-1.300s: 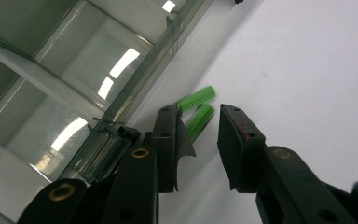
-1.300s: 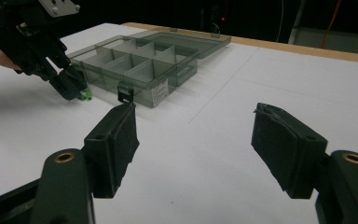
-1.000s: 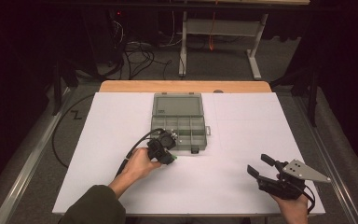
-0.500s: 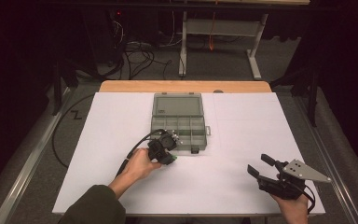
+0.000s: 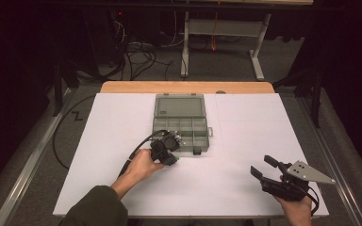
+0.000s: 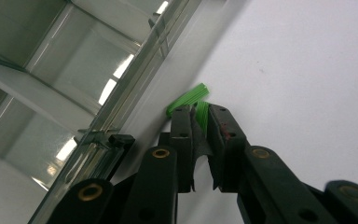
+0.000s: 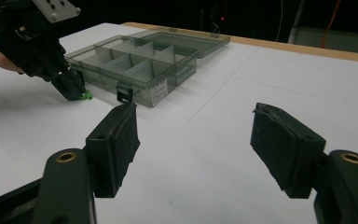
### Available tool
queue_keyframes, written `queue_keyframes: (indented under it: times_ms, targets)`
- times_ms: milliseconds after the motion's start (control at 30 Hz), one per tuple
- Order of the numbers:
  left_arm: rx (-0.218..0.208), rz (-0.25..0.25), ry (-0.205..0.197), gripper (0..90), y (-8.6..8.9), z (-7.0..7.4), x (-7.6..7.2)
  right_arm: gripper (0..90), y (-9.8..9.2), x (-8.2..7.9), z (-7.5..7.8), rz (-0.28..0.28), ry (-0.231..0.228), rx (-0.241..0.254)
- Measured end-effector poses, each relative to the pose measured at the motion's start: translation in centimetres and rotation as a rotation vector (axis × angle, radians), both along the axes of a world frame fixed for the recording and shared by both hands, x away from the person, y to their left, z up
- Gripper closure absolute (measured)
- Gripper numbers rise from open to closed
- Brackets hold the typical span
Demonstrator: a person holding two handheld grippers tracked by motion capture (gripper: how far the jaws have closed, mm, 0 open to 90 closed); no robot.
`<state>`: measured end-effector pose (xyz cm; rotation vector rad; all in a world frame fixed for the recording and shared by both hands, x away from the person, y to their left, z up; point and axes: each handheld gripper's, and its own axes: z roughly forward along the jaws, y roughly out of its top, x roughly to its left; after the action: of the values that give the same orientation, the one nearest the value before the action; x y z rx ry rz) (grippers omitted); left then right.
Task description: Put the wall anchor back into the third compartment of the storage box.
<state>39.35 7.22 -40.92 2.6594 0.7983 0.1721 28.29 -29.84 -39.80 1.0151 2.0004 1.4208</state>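
Note:
An open grey compartment box (image 5: pixel 181 127) lies mid-table with its lid (image 5: pixel 179 106) folded back. My left gripper (image 5: pixel 173 159) sits at the box's near front wall, jaws down on the white sheet. In the left gripper view its jaws (image 6: pixel 200 112) have just been closing and pinch a small green ribbed piece (image 6: pixel 202 114). A second green piece (image 6: pixel 186 100) lies just beyond the tips, against the box wall (image 6: pixel 135 98). My right gripper (image 5: pixel 262 165) rests at the near right, open, with nothing between its pads (image 7: pixel 119 140).
The white sheet (image 5: pixel 245 136) covers the table, with a wooden strip (image 5: pixel 188 87) along the far edge. The right gripper view shows the box (image 7: pixel 135 65), the left gripper (image 7: pixel 74 91) and the green bit (image 7: pixel 87 95). Cables lie on the floor beyond.

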Motion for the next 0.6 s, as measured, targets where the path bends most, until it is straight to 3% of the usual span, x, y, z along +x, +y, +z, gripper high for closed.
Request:
queue_keyframes:
  times_ms: [600]
  targets:
    - [-0.031, 0.003, 0.014, 83.4, 0.52, 0.44, 0.10, 33.8, 0.02, -0.06, 0.04, -0.003, -0.006, -0.002]
